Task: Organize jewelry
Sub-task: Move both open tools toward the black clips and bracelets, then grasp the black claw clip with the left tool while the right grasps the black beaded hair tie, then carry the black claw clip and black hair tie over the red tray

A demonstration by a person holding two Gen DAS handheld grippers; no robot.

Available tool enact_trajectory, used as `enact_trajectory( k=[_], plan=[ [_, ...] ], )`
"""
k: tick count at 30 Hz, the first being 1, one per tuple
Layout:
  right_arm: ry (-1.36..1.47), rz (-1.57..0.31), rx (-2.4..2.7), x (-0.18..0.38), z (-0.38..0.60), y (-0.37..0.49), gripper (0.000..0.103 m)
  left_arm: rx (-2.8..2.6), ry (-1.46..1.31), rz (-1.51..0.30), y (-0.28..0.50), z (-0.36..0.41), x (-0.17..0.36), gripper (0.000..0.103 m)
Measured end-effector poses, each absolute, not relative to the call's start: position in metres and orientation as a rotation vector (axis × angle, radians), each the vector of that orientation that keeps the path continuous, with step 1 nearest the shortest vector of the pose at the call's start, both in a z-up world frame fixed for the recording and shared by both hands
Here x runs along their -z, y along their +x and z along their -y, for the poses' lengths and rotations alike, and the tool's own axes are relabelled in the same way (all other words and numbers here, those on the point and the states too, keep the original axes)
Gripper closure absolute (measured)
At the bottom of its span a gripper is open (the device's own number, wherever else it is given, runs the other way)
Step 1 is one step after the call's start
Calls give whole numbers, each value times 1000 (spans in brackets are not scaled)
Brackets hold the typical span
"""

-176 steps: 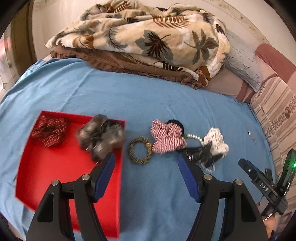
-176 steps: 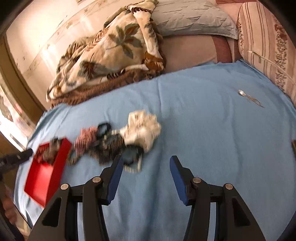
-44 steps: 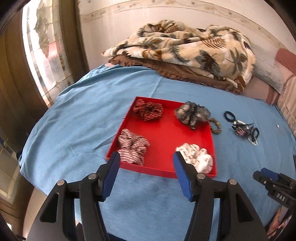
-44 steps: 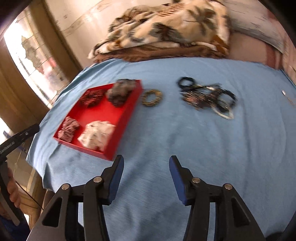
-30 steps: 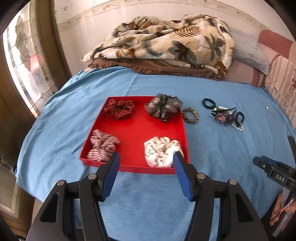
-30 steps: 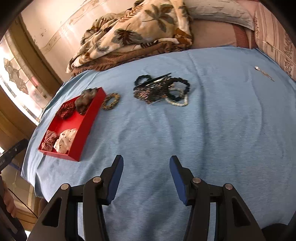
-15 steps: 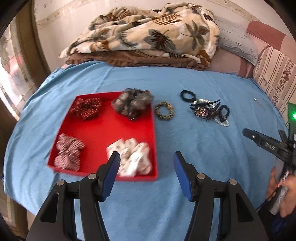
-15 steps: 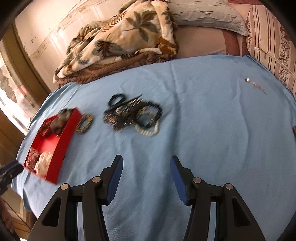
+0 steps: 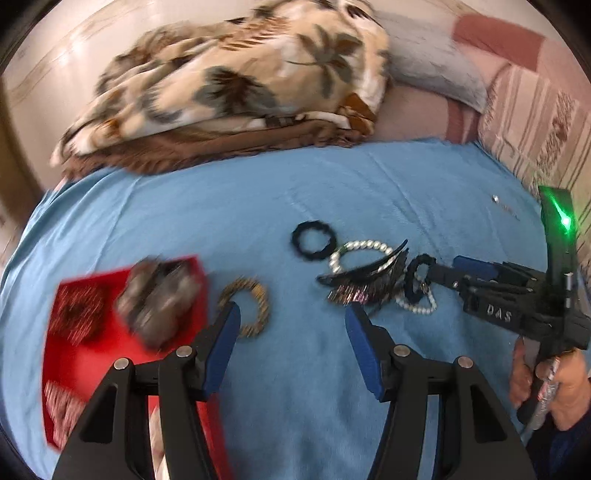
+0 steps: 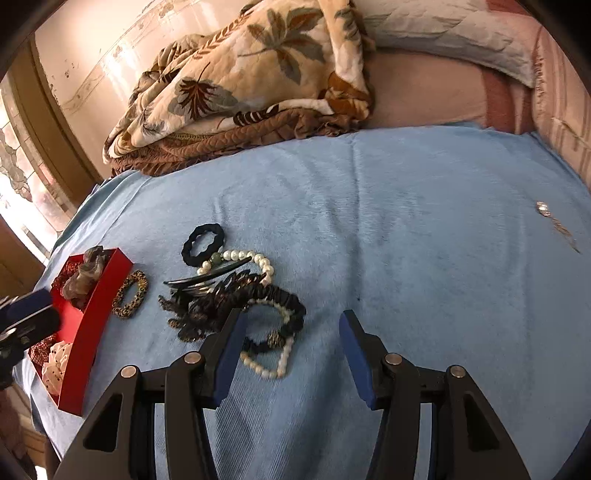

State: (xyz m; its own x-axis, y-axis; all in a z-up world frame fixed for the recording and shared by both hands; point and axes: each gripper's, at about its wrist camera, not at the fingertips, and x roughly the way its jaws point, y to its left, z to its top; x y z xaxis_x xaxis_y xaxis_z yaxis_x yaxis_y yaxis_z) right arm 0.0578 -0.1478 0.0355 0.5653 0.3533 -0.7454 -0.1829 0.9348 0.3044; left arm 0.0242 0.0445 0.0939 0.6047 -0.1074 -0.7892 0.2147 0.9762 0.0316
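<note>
Jewelry tangle (image 10: 236,295): on blue bed sheet (image 10: 406,229), right of red tray (image 10: 92,314).
Long axis: slanting from far-left to near-right, right view.
Right tongs (image 10: 290,343): nearer, gaping, empty; tangle just ahead, left.
Left tongs (image 9: 291,328): gaping, empty; leopard ring (image 9: 245,312) ahead.

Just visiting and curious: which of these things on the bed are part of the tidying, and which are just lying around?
Part of the job:
- shallow red tray holding fabric scrunchies
- leopard-print scrunchie
- black ruffled hair tie
- white pearl bracelets
- black claw hair clip

Lying about:
- leaf-patterned blanket
- grey pillow
</note>
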Motion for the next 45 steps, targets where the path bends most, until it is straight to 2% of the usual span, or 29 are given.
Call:
enact_trajectory(
  k=[3, 9, 12, 14, 16, 21, 26, 38, 45],
  plan=[
    [211, -937, -351, -28, 145, 65, 46, 259, 135, -934, 49, -31, -80, 45],
    [209, -948, -383, -20, 142, 73, 57, 372, 175, -965, 76, -7, -58, 45],
    [222, -953, -382, -18, 143, 77, 64, 410, 197, -978, 81, 0, -51, 45],
    [238, -958, -383, -16, 145, 80, 73, 428, 203, -987, 84, 4, -47, 46],
    [254, -962, -385, -15, 147, 81, 79, 444, 211, -1001, 86, 6, -43, 54],
    [273, -968, -388, -14, 149, 82, 91, 465, 218, -1022, 90, 10, -39, 82],
    [288, -959, -404, -18, 149, 80, 95, 470, 218, -1034, 81, 13, -40, 99],
    [357, -916, -388, -29, 163, 76, 95, 423, 117, -979, 37, -4, -78, 99],
    [370, -891, -396, -38, 162, 67, 95, 346, 18, -924, 0, -45, -115, 99]
  ],
)
